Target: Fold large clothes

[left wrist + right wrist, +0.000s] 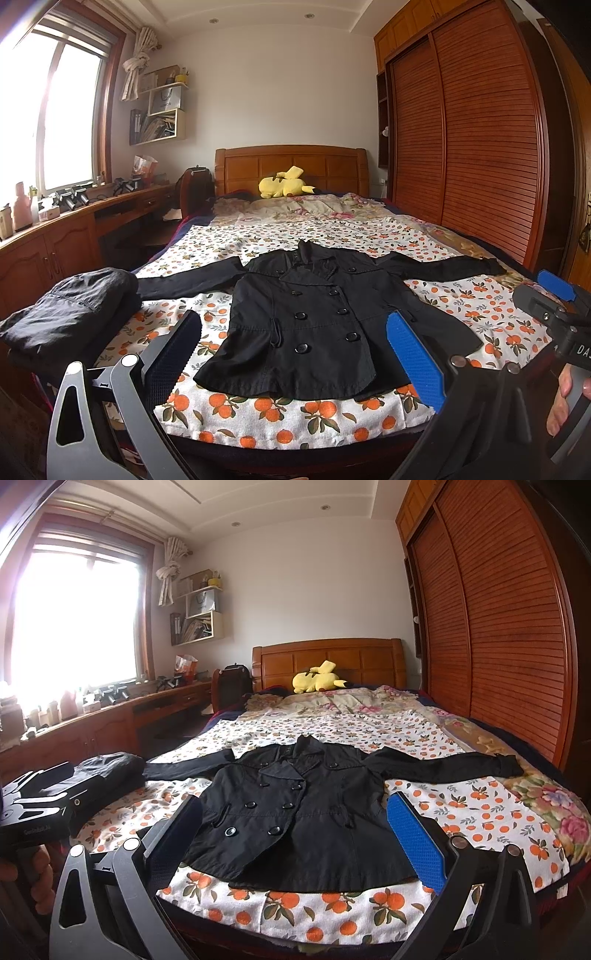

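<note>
A black double-breasted trench coat (306, 321) lies flat and face up on the bed (295, 417), buttoned, collar toward the headboard (291, 168) at 12 o'clock, hem toward the foot at 6 o'clock. Both sleeves are spread straight out to 9 and 3 o'clock. Under it is a white cover printed with oranges (480, 306).

At 9 o'clock, touching the cuff of that sleeve, sits a stack of folded dark garments (70, 314). A yellow plush toy (284, 184) rests against the headboard. A louvred wooden wardrobe (480, 147) runs along the 3 o'clock side; a desk (74, 229) stands under the window at 9 o'clock.

The left gripper (291, 354) hovers over the hem, fingers wide apart, nothing between them. The right gripper (295, 834) is likewise spread and empty above the hem's right half; neither touches the cloth.

Legible writing: "DA" on the right gripper's body in the left wrist view, cut off at the frame edge. The lettering on the left gripper's body in the right wrist view is too blurred to read. A hand (33, 878) grips its handle.
</note>
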A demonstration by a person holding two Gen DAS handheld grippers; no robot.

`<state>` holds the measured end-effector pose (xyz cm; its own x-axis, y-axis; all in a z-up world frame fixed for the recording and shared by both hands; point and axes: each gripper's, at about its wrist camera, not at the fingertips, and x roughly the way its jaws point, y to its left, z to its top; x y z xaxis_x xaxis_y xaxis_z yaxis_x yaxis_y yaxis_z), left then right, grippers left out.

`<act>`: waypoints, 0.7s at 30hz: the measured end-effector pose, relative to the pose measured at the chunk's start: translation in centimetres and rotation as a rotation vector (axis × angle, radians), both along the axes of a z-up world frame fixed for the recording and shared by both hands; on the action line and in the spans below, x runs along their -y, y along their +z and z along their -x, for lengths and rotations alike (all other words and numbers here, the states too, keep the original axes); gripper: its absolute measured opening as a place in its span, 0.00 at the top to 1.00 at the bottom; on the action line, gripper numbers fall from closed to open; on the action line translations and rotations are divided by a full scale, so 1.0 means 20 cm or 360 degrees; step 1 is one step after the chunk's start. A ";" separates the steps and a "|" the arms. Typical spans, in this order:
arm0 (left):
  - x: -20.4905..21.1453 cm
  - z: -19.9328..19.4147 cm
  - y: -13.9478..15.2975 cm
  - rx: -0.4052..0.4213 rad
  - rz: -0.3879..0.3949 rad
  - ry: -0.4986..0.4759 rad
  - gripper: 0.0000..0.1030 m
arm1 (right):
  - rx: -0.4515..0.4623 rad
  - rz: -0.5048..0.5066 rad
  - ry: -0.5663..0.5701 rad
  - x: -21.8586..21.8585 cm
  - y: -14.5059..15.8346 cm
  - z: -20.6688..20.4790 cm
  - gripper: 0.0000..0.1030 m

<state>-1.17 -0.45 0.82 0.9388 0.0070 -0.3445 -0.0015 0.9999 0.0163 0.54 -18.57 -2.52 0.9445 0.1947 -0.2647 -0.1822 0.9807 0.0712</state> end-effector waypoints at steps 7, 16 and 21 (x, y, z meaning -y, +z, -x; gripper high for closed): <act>0.00 0.00 0.00 0.0000 0.0002 -0.0002 0.02 | 0.0007 0.0006 -0.0002 -0.01 0.00 0.00 0.06; 0.00 0.00 0.00 -0.0005 0.0006 -0.0003 0.02 | 0.0001 0.0006 0.0000 -0.01 0.00 -0.01 0.06; -0.01 -0.01 -0.02 -0.0021 0.0014 -0.0001 0.02 | -0.0009 0.0014 0.0008 -0.03 -0.01 -0.02 0.06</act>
